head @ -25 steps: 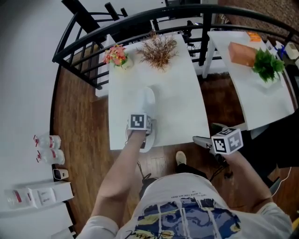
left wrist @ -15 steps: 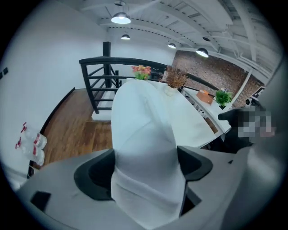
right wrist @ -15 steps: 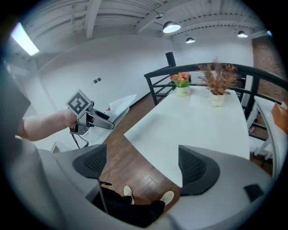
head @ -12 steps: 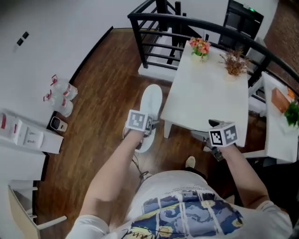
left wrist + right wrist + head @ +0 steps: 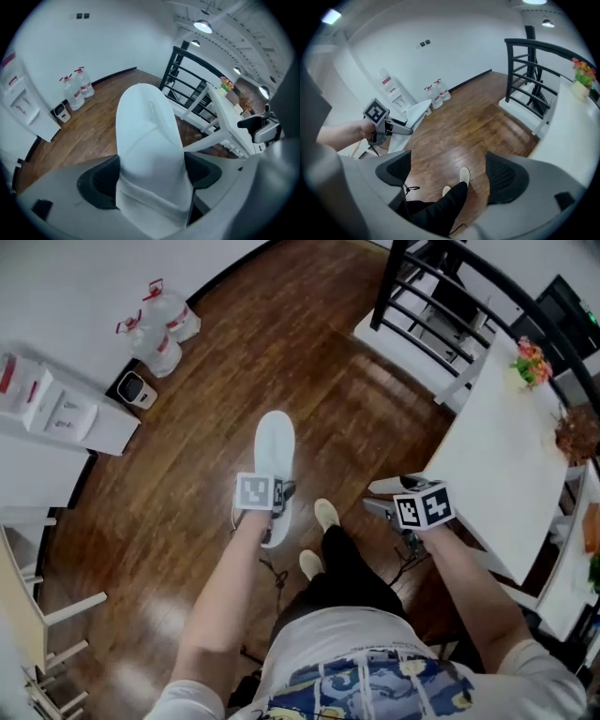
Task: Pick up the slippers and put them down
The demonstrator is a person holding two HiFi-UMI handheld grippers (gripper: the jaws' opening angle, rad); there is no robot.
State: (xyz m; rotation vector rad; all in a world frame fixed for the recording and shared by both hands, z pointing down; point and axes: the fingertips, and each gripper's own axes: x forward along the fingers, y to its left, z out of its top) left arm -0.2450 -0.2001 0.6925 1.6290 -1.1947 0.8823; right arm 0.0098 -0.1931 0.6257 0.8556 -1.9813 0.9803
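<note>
over the wooden floor point(image 5: 178, 465), in front of the person's feet point(image 5: 325, 514), the left gripper point(image 5: 152, 176) is clamped on a white slipper point(image 5: 275, 442). the left gripper view shows both jaws pressed into the sides of the slipper's near end, with nothing else between them. the slipper is off the ground, hanging out ahead of the gripper. its long axis runs straight along the line the jaws point, near end in the grip, far rounded end away from the person and tipped toward the boards. can't tell for sure which end is the toe.

the right gripper point(image 5: 450, 173) has its jaws wide apart with nothing in them. through the gap only floor and the person's leg and shoes show. it sits well apart from the slipper, off to the right near the edge of the white table point(image 5: 497, 456).

the key relation is that the slipper is already in the left gripper, so the left hand is the one that matters. the floor below and ahead of the slipper is bare, and water bottles point(image 5: 159, 329) stand far off by the wall. likely step is the put-down. lowering needs the far end to meet the boards first or the sole to come flat, then the jaws to part. the risk is the slipper tipping on its side if it is let go while angled. only one slipper is in view. no second one shows.
</note>
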